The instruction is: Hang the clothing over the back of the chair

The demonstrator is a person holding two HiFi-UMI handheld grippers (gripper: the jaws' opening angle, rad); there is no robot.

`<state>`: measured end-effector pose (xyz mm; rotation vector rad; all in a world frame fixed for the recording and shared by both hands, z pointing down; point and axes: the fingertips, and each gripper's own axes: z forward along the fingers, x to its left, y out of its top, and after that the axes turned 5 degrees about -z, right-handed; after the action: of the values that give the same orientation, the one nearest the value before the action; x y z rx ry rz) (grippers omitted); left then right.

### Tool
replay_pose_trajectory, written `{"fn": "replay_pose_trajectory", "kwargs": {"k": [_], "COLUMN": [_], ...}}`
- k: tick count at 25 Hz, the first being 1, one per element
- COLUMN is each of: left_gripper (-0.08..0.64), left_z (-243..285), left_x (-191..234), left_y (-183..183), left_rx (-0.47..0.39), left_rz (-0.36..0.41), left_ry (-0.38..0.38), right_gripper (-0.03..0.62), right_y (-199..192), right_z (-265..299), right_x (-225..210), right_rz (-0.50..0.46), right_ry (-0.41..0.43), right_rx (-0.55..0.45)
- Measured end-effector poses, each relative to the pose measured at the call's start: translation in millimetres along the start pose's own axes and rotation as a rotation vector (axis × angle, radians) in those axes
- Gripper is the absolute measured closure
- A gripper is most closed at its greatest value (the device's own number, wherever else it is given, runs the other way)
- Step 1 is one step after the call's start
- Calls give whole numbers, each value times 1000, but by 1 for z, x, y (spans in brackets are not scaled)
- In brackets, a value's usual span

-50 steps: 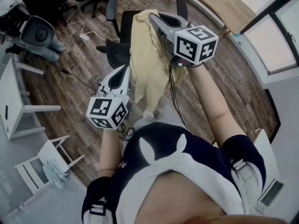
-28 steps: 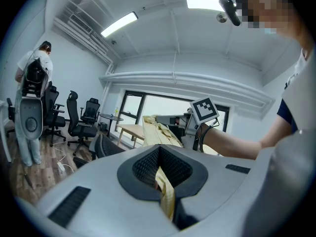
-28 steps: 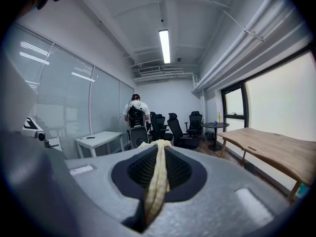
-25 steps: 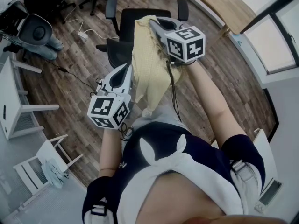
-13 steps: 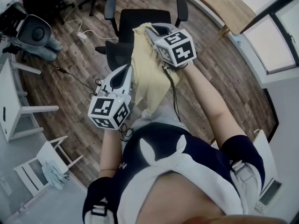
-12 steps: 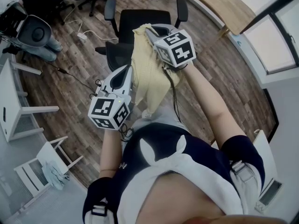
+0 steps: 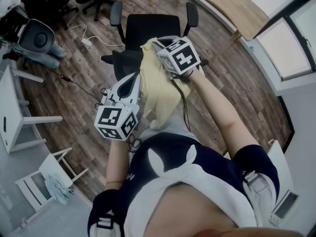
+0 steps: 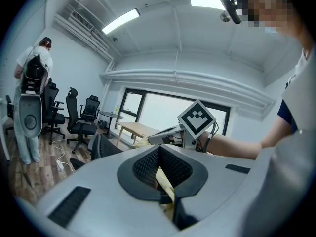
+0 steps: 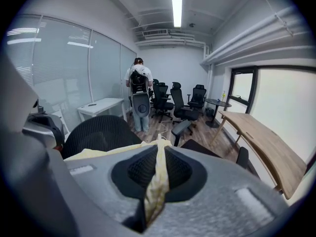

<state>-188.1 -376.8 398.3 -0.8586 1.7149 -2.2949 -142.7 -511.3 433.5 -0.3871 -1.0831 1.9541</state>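
Note:
A pale yellow garment [image 7: 159, 80] hangs between my two grippers, above the mesh back [image 7: 124, 62] of a black office chair [image 7: 150, 27]. My right gripper [image 7: 156, 45] is shut on the garment's top edge, just over the backrest. My left gripper [image 7: 136, 79] is shut on a lower edge nearer the person. In the right gripper view a fold of yellow cloth [image 9: 157, 179] is pinched between the pads, with the chair back [image 9: 98, 132] just below. In the left gripper view a strip of cloth [image 8: 166, 184] sits between the shut pads, and the right gripper [image 8: 165, 136] shows ahead.
A wooden desk [image 7: 224, 4] stands behind the chair. To the left are a white table [image 7: 10, 107], a floor cable [image 7: 74, 78] and a small white chair [image 7: 42, 177]. A person with a backpack [image 9: 138, 85] stands among other office chairs [image 9: 170, 102].
My right gripper has come down toward the chair back with the garment and tipped further downward. The left gripper has stayed where it was, still gripping.

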Motion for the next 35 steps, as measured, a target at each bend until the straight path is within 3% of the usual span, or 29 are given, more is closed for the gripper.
{"fn": "replay_pose_trajectory", "kwargs": {"k": [10, 20, 24, 29, 35], "left_gripper": [554, 554, 554, 554, 554], "left_z": [3, 5, 6, 6, 5], "left_x": [0, -1, -1, -3, -5], "left_y": [1, 0, -1, -1, 6], "left_rx": [4, 17, 19, 16, -4], "left_rz": [-6, -5, -10, 1, 8], "left_ry": [-12, -9, -7, 0, 6], "right_gripper": [563, 561, 537, 412, 384], "right_y": [-21, -28, -27, -19, 22], "right_z": [16, 21, 18, 11, -24], "right_x": [6, 8, 7, -1, -21], "right_rz": [27, 18, 20, 30, 26], "right_ry": [73, 90, 82, 37, -120], "right_rx": [142, 210, 185, 125, -127]}}
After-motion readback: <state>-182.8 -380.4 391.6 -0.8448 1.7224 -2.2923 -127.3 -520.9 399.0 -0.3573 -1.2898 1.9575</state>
